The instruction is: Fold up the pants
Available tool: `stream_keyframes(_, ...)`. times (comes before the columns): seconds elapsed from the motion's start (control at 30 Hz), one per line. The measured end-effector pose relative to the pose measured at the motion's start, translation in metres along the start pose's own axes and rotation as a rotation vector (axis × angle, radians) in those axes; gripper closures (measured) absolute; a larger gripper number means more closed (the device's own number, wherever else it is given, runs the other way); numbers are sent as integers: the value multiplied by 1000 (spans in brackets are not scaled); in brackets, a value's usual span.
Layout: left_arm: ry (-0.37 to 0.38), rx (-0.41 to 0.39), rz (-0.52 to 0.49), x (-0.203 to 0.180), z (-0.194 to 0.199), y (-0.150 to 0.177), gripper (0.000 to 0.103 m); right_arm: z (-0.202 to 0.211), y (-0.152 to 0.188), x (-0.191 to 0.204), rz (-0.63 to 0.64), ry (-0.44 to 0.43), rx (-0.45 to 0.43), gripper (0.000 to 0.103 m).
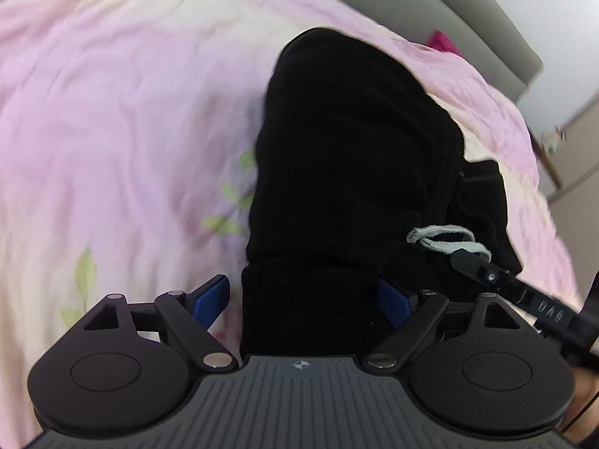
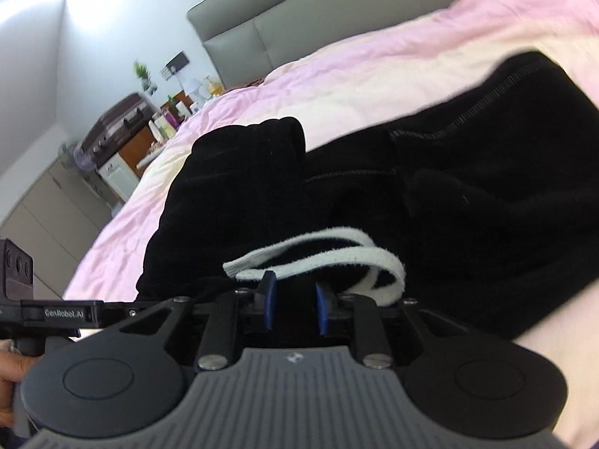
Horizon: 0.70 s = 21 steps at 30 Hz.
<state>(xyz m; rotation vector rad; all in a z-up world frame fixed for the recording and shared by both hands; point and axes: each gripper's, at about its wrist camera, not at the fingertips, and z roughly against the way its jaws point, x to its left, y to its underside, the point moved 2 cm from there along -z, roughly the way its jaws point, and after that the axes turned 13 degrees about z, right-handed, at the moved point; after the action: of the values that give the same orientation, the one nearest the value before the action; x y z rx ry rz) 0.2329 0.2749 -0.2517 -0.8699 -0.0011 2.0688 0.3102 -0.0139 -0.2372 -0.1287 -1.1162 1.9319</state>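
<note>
Black fleecy pants (image 1: 348,142) lie bunched on a pink quilt (image 1: 123,112).

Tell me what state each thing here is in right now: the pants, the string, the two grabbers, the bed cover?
Pants: black, bunched lengthwise on the bed, not neatly folded.
Drawstring: white, loose, looped on the waistband.
Left gripper: jaws wide, straddling the waistband end, pads not clearly pressing.
Right gripper: jaws narrow, at the waistband beside the drawstring; a grip is unclear.
Bed cover: pink, spread out, slightly wrinkled.
</note>
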Motion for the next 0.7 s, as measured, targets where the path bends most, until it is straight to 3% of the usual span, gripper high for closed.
stream_keyframes(0.13,-51,-32,-63,-1,5,5,2,-11,-9,10,82,3,4,85)
stream_keyframes(0.33,-93,-77,-165,-14,13,8,0,-16,1,-11,35,-25,66,77)
stream_keyframes(0.43,-142,-215,-267,-36,40,10,4,14,-2,-22,12,-61,25,58)
stream_keyframes(0.47,-141,-261,-303,-45,47,12,5,27,0,-28,-2,-68,5,54)
stream_keyframes(0.57,-87,-333,-415,-78,56,18,5,61,1,-52,-51,-36,-23,53)
stream_keyframes(0.7,-31,-317,-552,-128,39,26,5,90,-5,-69,-5,50,-64,52)
